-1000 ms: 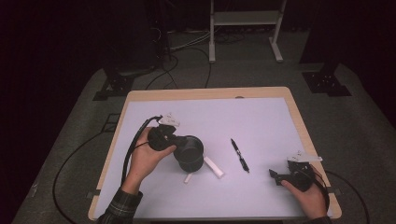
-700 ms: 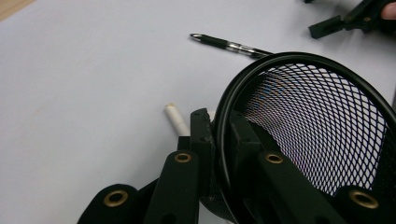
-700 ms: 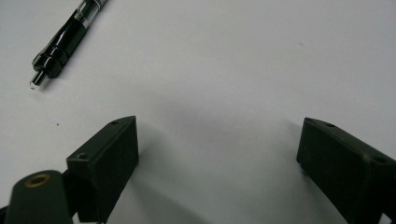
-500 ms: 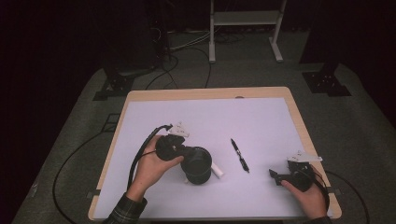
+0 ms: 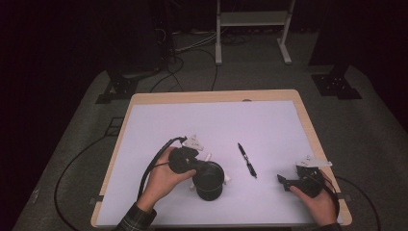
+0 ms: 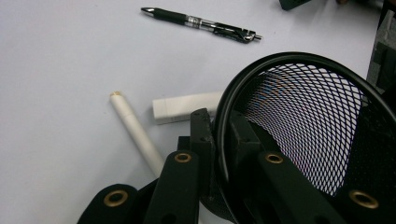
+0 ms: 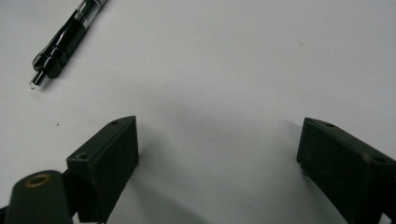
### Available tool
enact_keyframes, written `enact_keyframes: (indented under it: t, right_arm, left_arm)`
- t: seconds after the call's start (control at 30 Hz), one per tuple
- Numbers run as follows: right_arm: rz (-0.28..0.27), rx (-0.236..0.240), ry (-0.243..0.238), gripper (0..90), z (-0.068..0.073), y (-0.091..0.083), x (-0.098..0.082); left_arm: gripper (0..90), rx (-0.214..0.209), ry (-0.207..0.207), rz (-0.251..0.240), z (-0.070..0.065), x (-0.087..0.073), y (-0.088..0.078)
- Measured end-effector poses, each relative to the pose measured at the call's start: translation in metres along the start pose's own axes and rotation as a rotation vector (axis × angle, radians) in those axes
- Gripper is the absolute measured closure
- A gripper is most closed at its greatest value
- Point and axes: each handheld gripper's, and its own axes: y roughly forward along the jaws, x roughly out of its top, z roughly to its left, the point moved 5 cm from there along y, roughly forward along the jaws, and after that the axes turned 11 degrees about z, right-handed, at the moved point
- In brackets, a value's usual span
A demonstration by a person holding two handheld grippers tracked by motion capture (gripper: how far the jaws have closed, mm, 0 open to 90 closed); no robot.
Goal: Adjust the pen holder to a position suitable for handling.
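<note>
Two claws busy: left claw [image 6: 219, 154] clamped on mesh cup [image 5: 209, 180] rim, standing it on tabletop [image 5: 269, 120] beside white sticks [image 6: 135, 133]; right claw [image 7: 219, 163] wide, empty, near pen [image 5: 247, 160]; next probably pen into cup

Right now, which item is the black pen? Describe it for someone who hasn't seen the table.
On the white table mat, look between the two grippers, right of the black mesh cup. The pen lies alone there, slim and black with a clear section, unlike the two white sticks beside the cup.
</note>
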Motion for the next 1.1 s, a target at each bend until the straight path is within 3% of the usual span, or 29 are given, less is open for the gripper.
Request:
enact_keyframes:
  t: [0.27,0.67,1.1]
  right_arm:
    - [0.0,0.0,0.0,11.6,0.0,0.0,0.0]
    - [0.0,0.0,0.0,11.6,0.0,0.0,0.0]
    - [0.0,0.0,0.0,11.6,0.0,0.0,0.0]
  left_arm:
    - [82.6,-0.02,0.007,0.028,-0.003,0.0,0.012]
    - [82.1,-0.01,0.004,0.042,-0.002,-0.002,0.017]
    - [65.1,-0.011,0.008,-0.023,-0.006,0.001,-0.01]
